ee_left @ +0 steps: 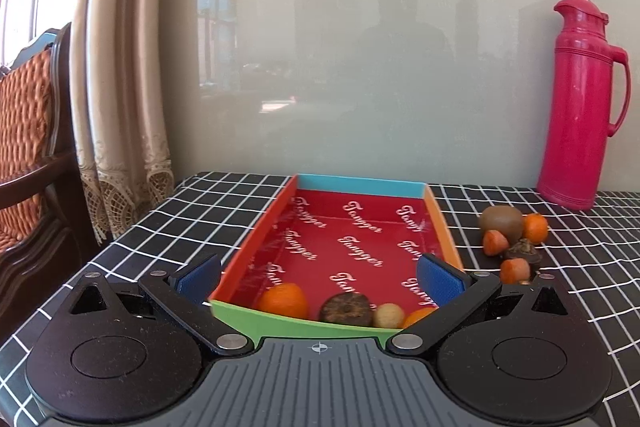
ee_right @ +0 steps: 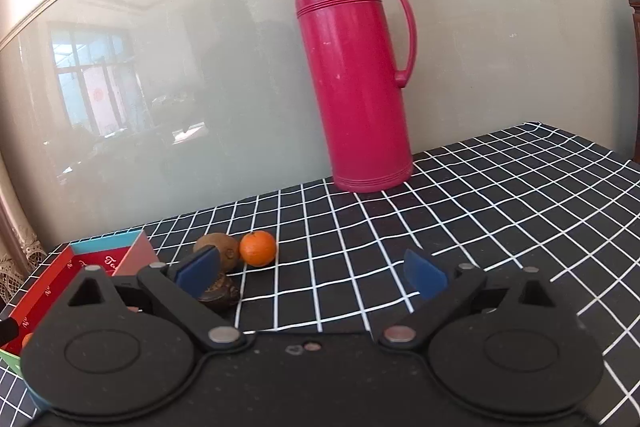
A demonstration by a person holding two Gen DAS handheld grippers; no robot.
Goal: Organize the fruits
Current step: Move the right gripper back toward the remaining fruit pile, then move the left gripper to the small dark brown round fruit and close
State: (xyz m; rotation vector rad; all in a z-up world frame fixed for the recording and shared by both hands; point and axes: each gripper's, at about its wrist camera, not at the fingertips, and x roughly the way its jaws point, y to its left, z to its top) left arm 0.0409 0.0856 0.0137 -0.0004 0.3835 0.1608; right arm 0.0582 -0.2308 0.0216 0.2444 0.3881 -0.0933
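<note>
On the checked surface, toward its left edge, the tray holds four fruits at its near end. A kiwi and small oranges lie just right of it. The left gripper straddles the tray, jaws wide; the right gripper gapes empty.

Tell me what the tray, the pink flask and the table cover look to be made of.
Tray: probably thin card or cardboard, with flat, folded, differently coloured walls and a glossy red printed floor.
Pink flask: likely moulded plastic, semi-matte, with ribbed bands and a one-piece handle.
Table cover: seemingly cloth or vinyl, black with a white grid; which one is unclear.
</note>
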